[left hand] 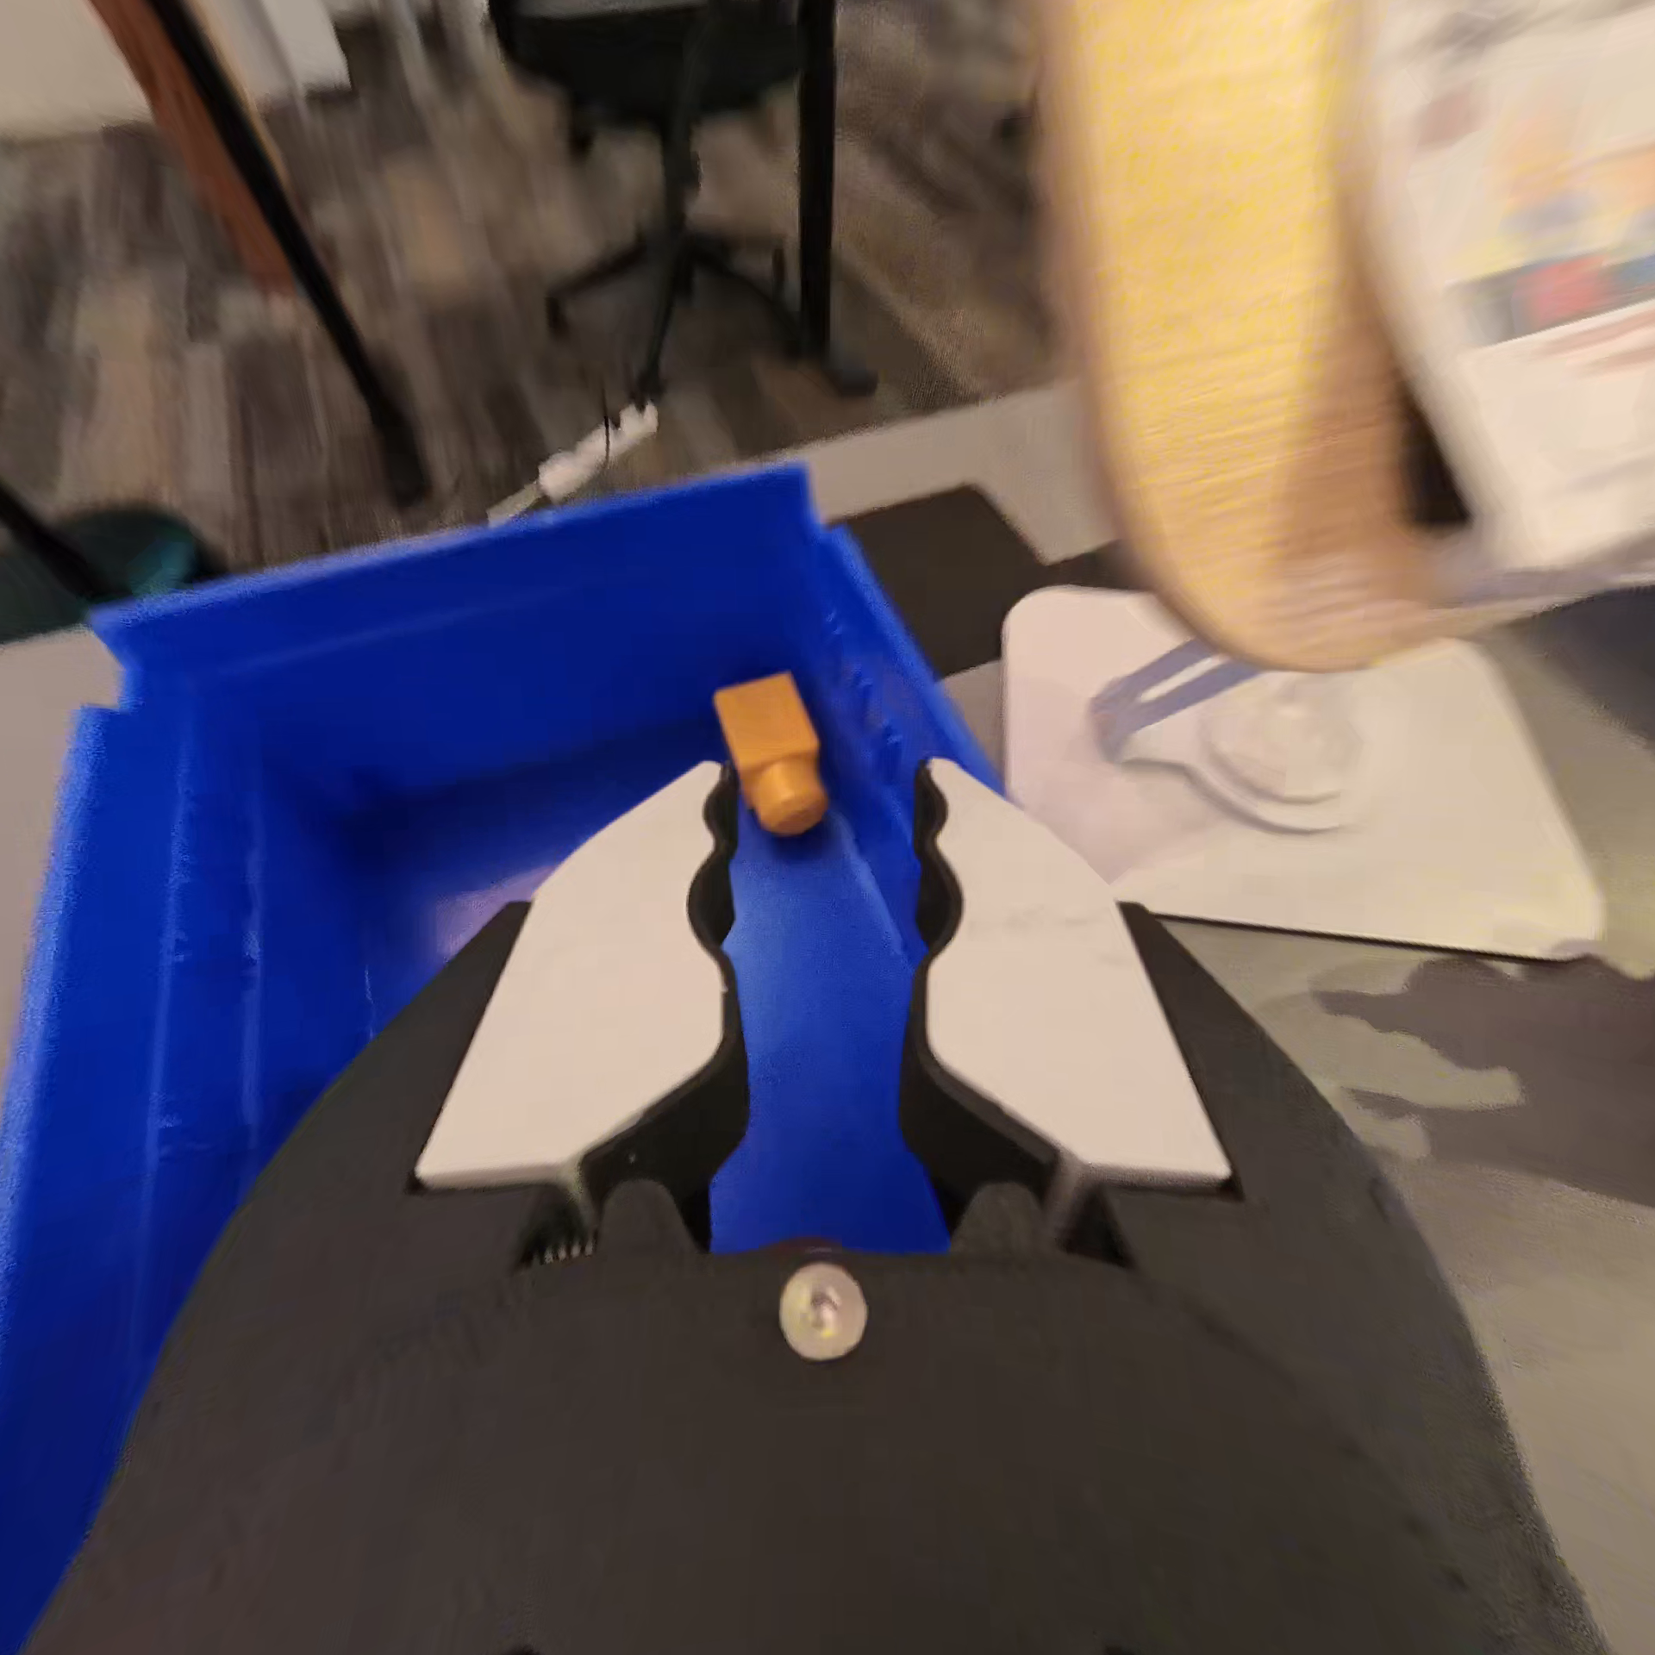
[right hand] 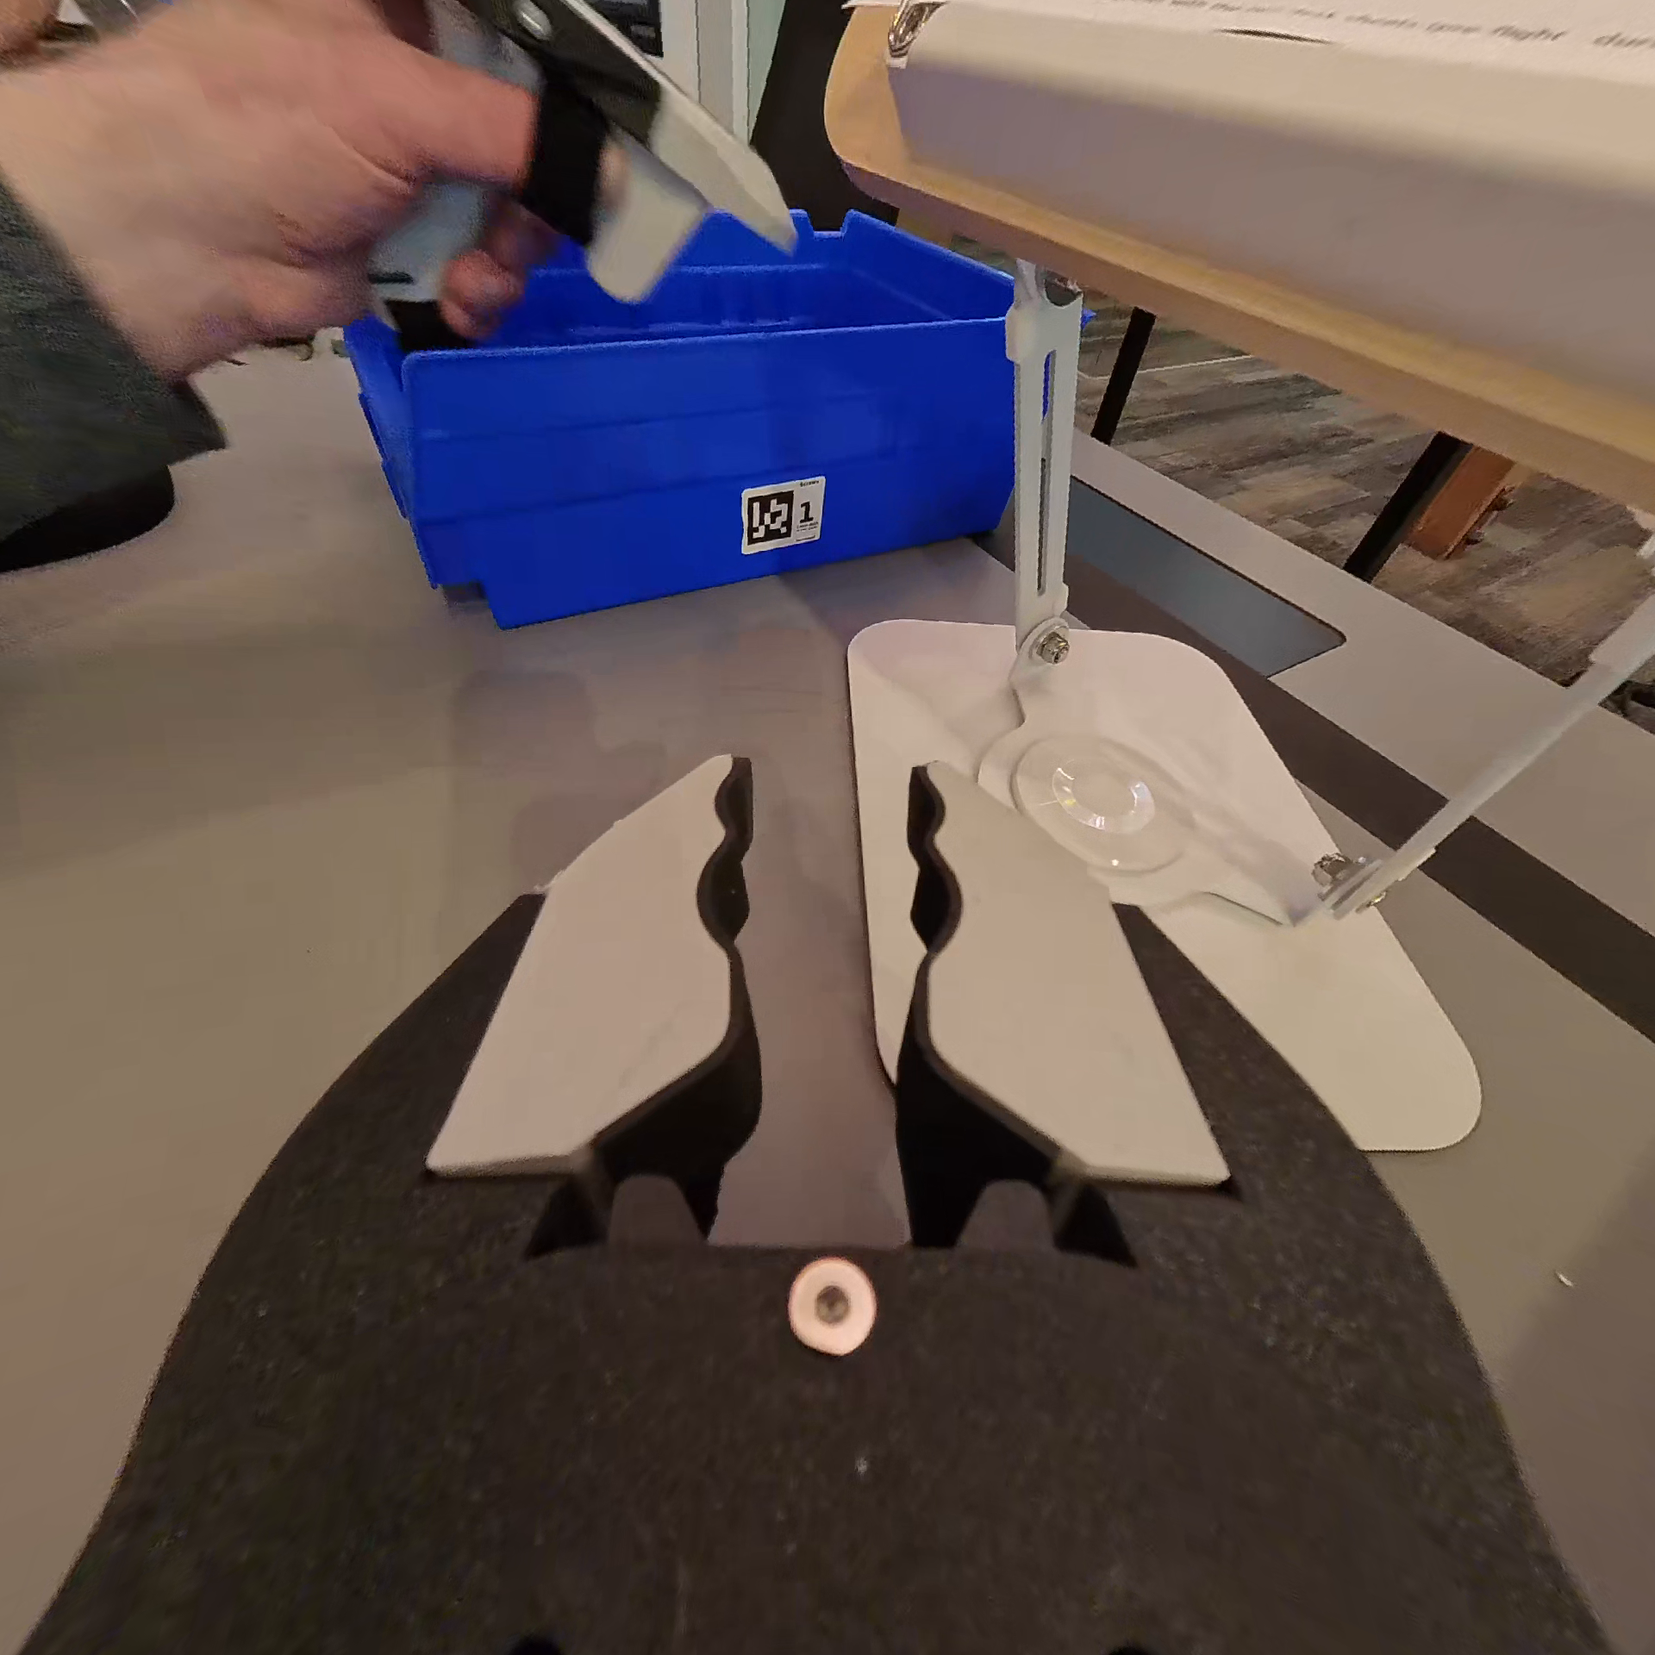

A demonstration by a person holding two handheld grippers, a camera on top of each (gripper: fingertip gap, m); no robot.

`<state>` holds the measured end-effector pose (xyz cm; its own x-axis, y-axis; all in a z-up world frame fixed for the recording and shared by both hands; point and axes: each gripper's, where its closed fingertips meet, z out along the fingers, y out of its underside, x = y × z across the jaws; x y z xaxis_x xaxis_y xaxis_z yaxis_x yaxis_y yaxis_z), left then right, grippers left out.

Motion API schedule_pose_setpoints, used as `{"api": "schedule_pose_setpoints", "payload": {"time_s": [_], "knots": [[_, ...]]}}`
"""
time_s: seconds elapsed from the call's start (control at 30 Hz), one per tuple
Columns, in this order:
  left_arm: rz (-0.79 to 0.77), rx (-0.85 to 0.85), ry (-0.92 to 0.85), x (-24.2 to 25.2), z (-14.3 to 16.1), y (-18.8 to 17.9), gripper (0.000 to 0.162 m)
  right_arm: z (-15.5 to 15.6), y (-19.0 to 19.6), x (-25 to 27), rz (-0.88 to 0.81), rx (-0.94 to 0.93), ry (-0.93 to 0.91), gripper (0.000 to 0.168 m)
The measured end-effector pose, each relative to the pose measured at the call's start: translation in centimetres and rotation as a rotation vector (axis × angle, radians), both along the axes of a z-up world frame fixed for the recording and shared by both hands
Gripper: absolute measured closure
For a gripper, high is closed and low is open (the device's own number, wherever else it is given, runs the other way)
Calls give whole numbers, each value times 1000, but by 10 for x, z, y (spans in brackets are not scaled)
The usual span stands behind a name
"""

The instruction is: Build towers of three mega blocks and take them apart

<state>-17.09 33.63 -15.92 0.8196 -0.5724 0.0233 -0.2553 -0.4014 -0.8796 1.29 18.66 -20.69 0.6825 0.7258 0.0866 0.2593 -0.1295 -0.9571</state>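
A single orange block (left hand: 768, 757) lies on its side inside the blue bin (left hand: 295, 806), near the bin's right wall. My left gripper (left hand: 822, 779) is open and empty above the bin, its fingertips just short of the block. In the right wrist view the same blue bin (right hand: 698, 439) stands on the grey table, and the left gripper (right hand: 707, 224), held by a hand (right hand: 233, 170), hovers over its left end. My right gripper (right hand: 828, 770) is open and empty, low over the table in front of the bin.
A white stand base (right hand: 1236, 1003) with a clear suction cup (right hand: 1101, 797) sits right of my right gripper and carries a tilted wooden board (right hand: 1254, 260) overhead. The same base (left hand: 1343, 806) and board (left hand: 1209, 313) show in the left wrist view. A chair and table legs stand beyond. The grippers' ends are close to 25 cm from one another. Measured from the fingertips, the single orange block (left hand: 768, 757) is 12 cm or so from the left gripper and 25 cm from the right.
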Motion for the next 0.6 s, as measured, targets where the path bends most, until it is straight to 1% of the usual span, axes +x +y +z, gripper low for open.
{"api": "schedule_pose_setpoints", "payload": {"time_s": [0.07, 0.1, 0.13, 0.23, 0.3, 0.37, 0.47, 0.53, 0.6], "knots": [[-14, -184, 14, 5, -35, 19, 115, -1, -1, -1, 7, 1, -5, 135], [-18, -253, 12, 9, -49, 27, 110, -1, -2, -2, 12, 5, -11, 135], [-8, -296, 20, 10, -61, 35, 109, -2, -3, -2, 16, 9, -21, 135], [28, -333, 108, 10, -84, 57, 108, -3, -4, -4, 23, 13, -37, 135], [2, -408, 111, 17, -96, 60, 108, -3, -4, -3, 24, 9, -29, 135], [9, -458, 138, 17, -108, 63, 109, -2, -4, -3, 27, 3, -18, 135], [7, -478, 144, 20, -119, 68, 115, -2, -4, -3, 28, 1, -14, 135], [10, -458, 157, 19, -120, 72, 132, -2, -5, -3, 29, 1, -17, 135], [1, -464, 172, 19, -120, 72, 133, -3, -5, -3, 31, 2, -20, 135]]}}
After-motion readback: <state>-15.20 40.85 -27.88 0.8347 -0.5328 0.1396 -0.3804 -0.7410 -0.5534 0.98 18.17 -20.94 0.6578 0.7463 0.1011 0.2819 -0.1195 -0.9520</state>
